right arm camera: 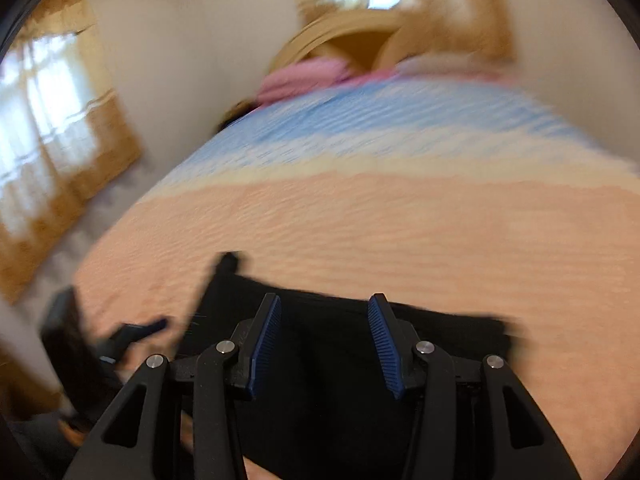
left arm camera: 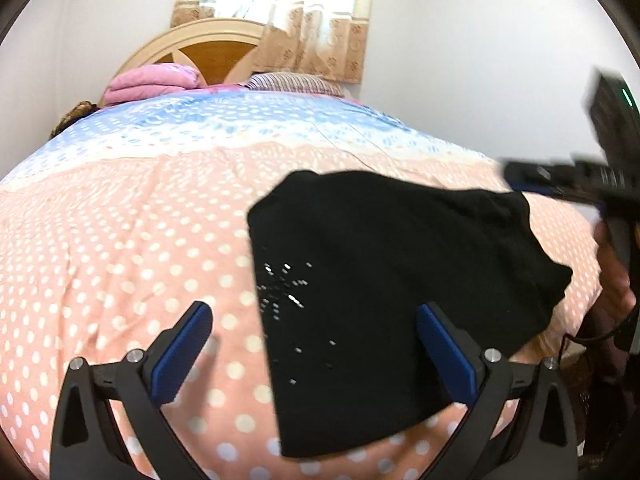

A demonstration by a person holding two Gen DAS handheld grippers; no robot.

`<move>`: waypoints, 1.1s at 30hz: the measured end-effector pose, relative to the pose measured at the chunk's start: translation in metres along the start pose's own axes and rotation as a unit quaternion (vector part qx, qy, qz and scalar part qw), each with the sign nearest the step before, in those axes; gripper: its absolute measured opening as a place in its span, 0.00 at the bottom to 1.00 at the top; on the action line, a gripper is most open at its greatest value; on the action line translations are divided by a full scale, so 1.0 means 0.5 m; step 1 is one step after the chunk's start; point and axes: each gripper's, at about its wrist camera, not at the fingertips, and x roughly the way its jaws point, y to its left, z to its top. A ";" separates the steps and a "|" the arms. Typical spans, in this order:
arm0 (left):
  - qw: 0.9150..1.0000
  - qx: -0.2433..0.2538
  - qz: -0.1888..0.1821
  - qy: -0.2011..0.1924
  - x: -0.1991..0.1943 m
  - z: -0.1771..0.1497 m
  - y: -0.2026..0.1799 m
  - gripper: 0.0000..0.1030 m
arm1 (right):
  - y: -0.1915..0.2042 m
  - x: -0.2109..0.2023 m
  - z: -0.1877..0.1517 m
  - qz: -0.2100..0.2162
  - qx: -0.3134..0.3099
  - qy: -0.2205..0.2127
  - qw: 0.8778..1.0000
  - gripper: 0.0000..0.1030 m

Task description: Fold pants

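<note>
Since the black pants were already bunched into a rough folded slab on the bed, the step in hand looked like tidying that fold rather than starting one. They lay right ahead of the left gripper, with the near edge running between its spread fingers and nothing pinched, so that one was plainly open. The right gripper hovered over the same dark cloth, fingers parted about halfway and, as far as the blurry right wrist view showed, not clamped on anything.

My take on doing it well: go for a real corner, not the middle of the slab. The far right corner, out beyond the right finger of the left gripper, stuck up a bit crooked, so I'd have pinched both layers there and the near edge with the left. Then drag flat and low over the spotted bedspread, otherwise the layers slide apart.
</note>
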 end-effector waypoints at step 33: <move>0.998 0.023 0.043 0.027 0.053 0.075 -0.003 1.00 | -0.036 -0.085 -0.086 0.027 0.033 -0.014 0.999 0.33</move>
